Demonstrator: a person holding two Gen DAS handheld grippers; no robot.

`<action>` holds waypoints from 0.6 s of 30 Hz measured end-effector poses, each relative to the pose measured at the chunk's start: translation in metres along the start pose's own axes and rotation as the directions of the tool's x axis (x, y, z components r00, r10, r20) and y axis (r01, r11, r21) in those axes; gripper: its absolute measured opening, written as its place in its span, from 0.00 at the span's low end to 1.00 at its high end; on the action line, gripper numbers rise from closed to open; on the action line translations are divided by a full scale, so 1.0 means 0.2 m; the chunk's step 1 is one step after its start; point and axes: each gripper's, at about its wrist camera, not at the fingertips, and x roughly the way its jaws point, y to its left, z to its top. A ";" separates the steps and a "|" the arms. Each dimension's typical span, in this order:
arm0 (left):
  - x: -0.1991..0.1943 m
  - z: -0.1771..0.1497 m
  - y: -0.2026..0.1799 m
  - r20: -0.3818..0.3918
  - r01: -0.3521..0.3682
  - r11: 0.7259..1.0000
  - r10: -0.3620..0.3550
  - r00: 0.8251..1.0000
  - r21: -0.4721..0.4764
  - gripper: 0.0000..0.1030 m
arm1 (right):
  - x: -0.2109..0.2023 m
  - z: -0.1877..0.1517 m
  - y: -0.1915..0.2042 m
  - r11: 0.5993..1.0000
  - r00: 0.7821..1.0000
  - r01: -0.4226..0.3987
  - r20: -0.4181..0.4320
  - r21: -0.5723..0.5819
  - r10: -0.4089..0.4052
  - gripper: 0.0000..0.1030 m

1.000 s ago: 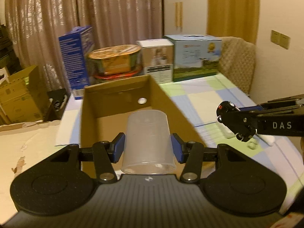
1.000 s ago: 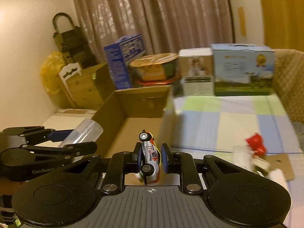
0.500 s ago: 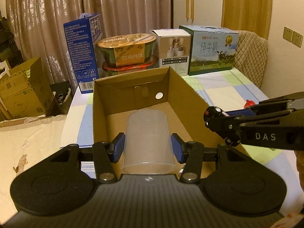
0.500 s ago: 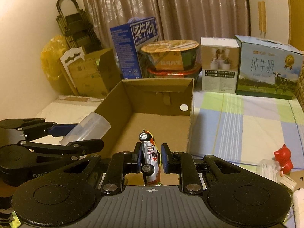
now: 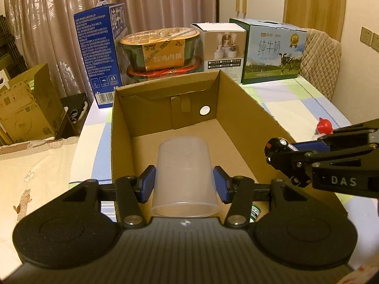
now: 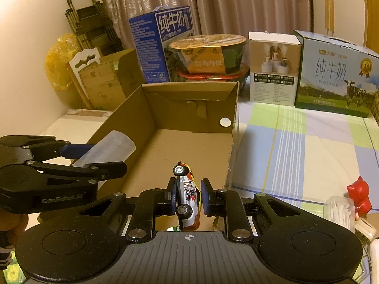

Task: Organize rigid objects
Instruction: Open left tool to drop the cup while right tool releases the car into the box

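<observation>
My left gripper is shut on a clear plastic cup, held on its side over the near end of an open cardboard box. The cup also shows in the right wrist view, above the box's left wall. My right gripper is shut on a small white and red toy car, nose up, over the box's near end. The right gripper with the car shows in the left wrist view at the box's right wall. A small green-labelled item lies under the left gripper.
Behind the box stand a blue milk carton, stacked noodle bowls, a white box and a milk case. A red cat figure and a cotton swab tub sit on the checked tablecloth at right.
Both grippers have moved up and in over the box, holding the cup and the car. The box floor shows more fully.
</observation>
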 end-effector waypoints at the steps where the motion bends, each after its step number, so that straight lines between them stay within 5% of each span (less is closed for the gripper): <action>1: 0.01 0.01 0.00 0.002 -0.006 1.000 0.006 1.000 -0.001 0.49 | 0.00 0.00 0.00 1.000 1.000 -0.001 0.001 0.000 0.001 0.17; 2: 0.02 0.01 0.01 0.004 -0.013 1.000 0.013 1.000 -0.005 0.55 | 0.00 0.00 0.00 1.000 1.000 -0.001 0.000 0.000 0.001 0.17; 18: -0.05 0.01 0.05 0.009 -0.013 0.999 0.014 1.000 -0.045 0.55 | -0.02 0.02 0.02 1.000 1.000 -0.005 0.007 0.005 0.005 0.17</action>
